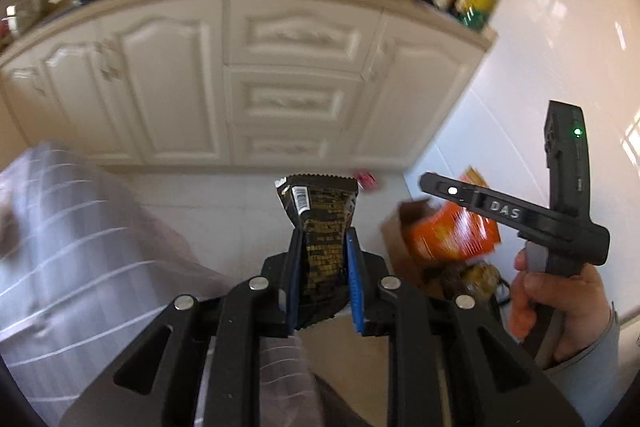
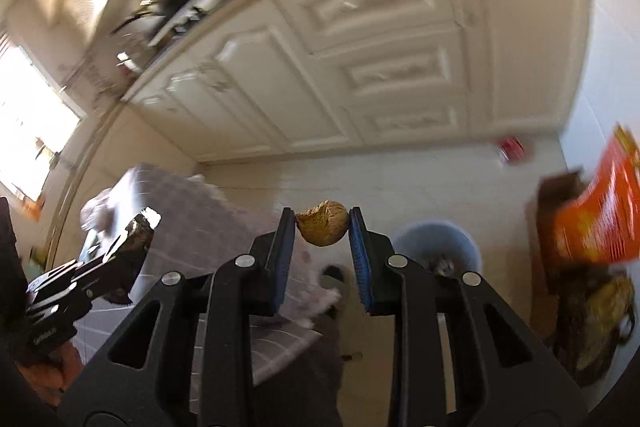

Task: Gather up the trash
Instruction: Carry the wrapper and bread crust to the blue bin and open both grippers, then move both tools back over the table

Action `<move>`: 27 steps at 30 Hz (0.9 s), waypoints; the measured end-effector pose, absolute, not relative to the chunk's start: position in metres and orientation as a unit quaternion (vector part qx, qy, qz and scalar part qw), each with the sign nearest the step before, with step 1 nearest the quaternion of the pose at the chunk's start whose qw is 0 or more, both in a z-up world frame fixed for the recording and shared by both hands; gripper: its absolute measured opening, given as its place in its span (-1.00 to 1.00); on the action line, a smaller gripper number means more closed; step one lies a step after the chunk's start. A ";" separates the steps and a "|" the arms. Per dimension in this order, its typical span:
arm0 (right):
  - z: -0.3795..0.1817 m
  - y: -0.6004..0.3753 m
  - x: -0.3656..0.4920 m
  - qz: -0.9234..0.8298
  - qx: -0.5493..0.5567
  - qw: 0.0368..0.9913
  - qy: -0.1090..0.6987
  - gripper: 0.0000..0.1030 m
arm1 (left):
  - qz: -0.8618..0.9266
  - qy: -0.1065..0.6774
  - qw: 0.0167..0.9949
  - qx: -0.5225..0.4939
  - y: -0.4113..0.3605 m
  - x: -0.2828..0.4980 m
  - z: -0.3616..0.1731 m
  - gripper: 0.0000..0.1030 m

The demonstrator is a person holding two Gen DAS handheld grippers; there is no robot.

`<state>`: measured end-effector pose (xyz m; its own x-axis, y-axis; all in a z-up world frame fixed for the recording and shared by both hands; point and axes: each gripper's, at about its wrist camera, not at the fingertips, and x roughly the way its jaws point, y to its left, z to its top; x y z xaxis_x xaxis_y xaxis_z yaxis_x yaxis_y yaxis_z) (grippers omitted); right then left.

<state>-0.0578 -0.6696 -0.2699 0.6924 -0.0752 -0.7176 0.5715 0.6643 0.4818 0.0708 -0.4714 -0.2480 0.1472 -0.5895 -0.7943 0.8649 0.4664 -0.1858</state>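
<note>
The left gripper (image 1: pixel 323 239) clamps a black wrapper (image 1: pixel 320 223), which stands upright at 12 o'clock from its jaws. The right gripper (image 2: pixel 322 223) pinches a brown crumpled ball (image 2: pixel 322 223) at its fingertips — a shallow hold. A pale bin (image 2: pixel 438 247) sits at 2 o'clock; an orange packet (image 2: pixel 600 223) lies at 3 o'clock. Carry both loads level over the bin — release only once directly above its rim.

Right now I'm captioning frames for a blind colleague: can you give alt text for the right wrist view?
The right gripper pinches a brown food scrap above a tiled kitchen floor. Behind are cream cabinets, with an orange packet at right and a grey bin below.
</note>
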 end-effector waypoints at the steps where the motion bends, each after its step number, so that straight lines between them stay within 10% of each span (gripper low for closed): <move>1: -0.280 -0.675 -0.059 -0.196 0.373 0.837 0.350 -0.47 | -0.493 0.440 0.732 0.168 -0.484 0.068 -0.257 -0.63; 11: -0.350 -0.721 -0.053 -0.203 0.466 0.782 0.361 -0.42 | -0.482 0.537 0.658 0.217 -0.580 0.077 -0.345 -0.58; 14: -0.360 -0.732 -0.059 -0.221 0.489 0.767 0.353 0.55 | -0.475 0.559 0.644 0.216 -0.595 0.088 -0.361 -0.17; 16: -0.358 -0.734 -0.064 -0.226 0.491 0.768 0.344 0.57 | -0.468 0.553 0.657 0.209 -0.595 0.094 -0.360 0.38; 19: -0.356 -0.735 -0.069 -0.239 0.485 0.768 0.342 0.73 | -0.457 0.535 0.681 0.204 -0.587 0.100 -0.347 0.59; 27: -0.335 -0.723 -0.068 -0.255 0.462 0.779 0.339 0.88 | -0.442 0.484 0.731 0.189 -0.553 0.104 -0.302 0.64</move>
<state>-0.0682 -0.7230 -0.3348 0.6400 -0.0827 -0.7639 0.7102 0.4431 0.5470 0.1043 -0.5530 -0.3017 0.1400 -0.4642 -0.8746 0.8294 0.5375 -0.1526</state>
